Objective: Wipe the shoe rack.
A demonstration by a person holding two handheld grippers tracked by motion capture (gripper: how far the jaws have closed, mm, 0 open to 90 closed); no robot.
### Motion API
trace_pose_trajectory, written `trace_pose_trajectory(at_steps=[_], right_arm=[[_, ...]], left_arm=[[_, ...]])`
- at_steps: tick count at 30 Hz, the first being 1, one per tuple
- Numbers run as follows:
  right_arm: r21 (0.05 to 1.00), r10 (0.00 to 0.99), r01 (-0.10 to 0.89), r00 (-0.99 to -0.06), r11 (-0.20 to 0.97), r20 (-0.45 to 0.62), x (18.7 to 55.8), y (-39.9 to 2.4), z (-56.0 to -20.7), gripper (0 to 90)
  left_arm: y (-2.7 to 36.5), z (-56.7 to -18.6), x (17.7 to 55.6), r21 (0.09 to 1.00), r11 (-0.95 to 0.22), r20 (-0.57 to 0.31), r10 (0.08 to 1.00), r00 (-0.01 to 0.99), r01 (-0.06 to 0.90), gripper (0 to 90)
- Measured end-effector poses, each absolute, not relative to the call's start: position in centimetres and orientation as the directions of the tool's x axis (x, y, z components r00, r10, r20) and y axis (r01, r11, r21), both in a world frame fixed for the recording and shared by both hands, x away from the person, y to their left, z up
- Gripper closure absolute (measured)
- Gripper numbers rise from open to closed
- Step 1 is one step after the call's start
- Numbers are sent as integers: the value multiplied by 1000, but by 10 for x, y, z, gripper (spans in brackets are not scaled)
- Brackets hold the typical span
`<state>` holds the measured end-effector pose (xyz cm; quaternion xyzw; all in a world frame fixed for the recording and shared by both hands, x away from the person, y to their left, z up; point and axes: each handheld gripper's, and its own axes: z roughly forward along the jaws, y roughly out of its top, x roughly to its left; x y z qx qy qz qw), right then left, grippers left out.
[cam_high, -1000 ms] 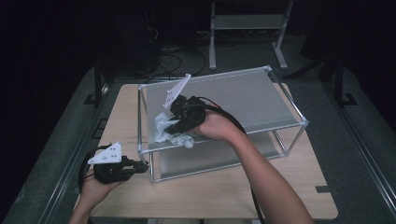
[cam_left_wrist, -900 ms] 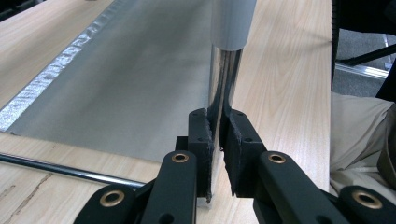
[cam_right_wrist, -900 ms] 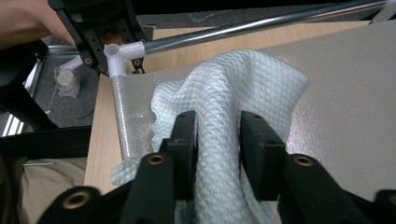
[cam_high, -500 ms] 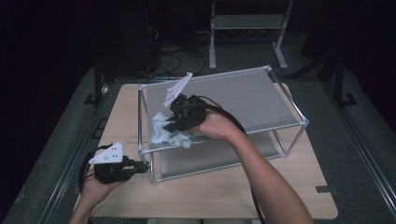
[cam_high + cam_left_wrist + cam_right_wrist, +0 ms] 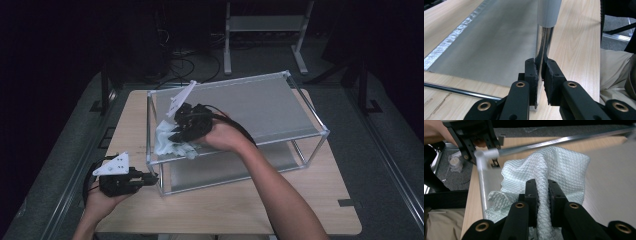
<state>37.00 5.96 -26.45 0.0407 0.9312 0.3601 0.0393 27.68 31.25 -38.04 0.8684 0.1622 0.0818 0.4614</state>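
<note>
The right gripper view shows the weave of the pale cloth (image 5: pixel 554 167) bunched between its black jaws, which have just been closing and now pinch a fold; the high view places that cloth (image 5: pixel 167 142) at the front left corner of the rack's (image 5: pixel 305 117) upper grey shelf, beside the corner rail. The right claw (image 5: pixel 179 131) sits over it. The left gripper view shows the left claw (image 5: pixel 540 75) clamped narrow on the rack's shiny upright post (image 5: pixel 543 42); from above, that left claw (image 5: pixel 150 178) is at the front left leg, on the worktop (image 5: pixel 225 210). The shelf's right half lies bare
</note>
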Motion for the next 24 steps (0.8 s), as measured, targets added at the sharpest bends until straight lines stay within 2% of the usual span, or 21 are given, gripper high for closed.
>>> trace_pose_trajectory(at_steps=[3,8,13,19,24], right_arm=[[667,99,47,-994,744,-40,373,54,-263,801],[659,180,124,-983,742,-18,384,18,-263,802],[676,160,103,-987,729,-22,381,19,-267,803],[652,199,139,-980,745,-18,386,-18,-265,802],[665,167,103,-985,739,-33,383,0,-268,802]], left_arm=[[317,-380,276,827,-522,-7,358,934,207,814],[316,-381,275,831,-516,-10,357,934,207,814],[318,-381,274,829,-517,-12,361,932,211,814],[317,-379,272,818,-535,-10,354,935,211,814],[318,-377,267,808,-548,-5,361,932,216,814]])
